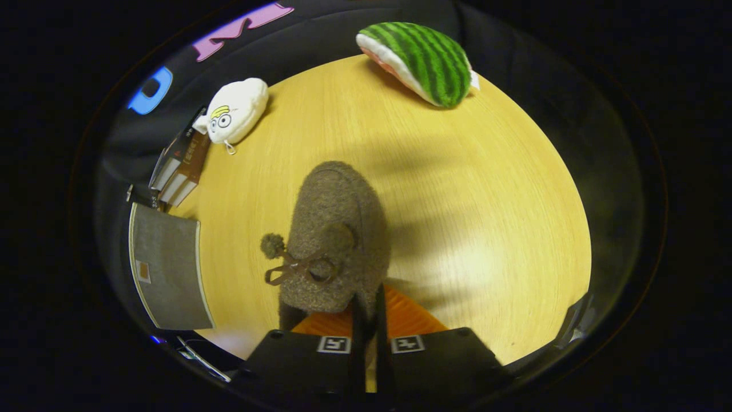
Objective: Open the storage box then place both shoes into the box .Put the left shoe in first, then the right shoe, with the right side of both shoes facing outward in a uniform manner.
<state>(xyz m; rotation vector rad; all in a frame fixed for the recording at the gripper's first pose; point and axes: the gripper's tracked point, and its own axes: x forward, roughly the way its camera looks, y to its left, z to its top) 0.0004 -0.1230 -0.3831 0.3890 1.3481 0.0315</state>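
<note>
One shoe [337, 240], brown and fuzzy with a pom-pom bow, hangs toe-forward over the middle of the desk [486, 200], its heel rim pinched between the closed tongs [369, 320], likely so it can be carried to the grey box [166, 266] at the desk's left edge.

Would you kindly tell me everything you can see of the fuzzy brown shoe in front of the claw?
The shoe is a grey-brown slipper of fuzzy, fleece-like fabric, with a thin brown bow and two pompoms on its upper. Its rounded toe points away from the claw, whose fingers are nearly closed and appear to pinch its near rim beside the orange lining. Whether it rests on the wooden table or is lifted cannot be told. Nothing else touches it.
</note>
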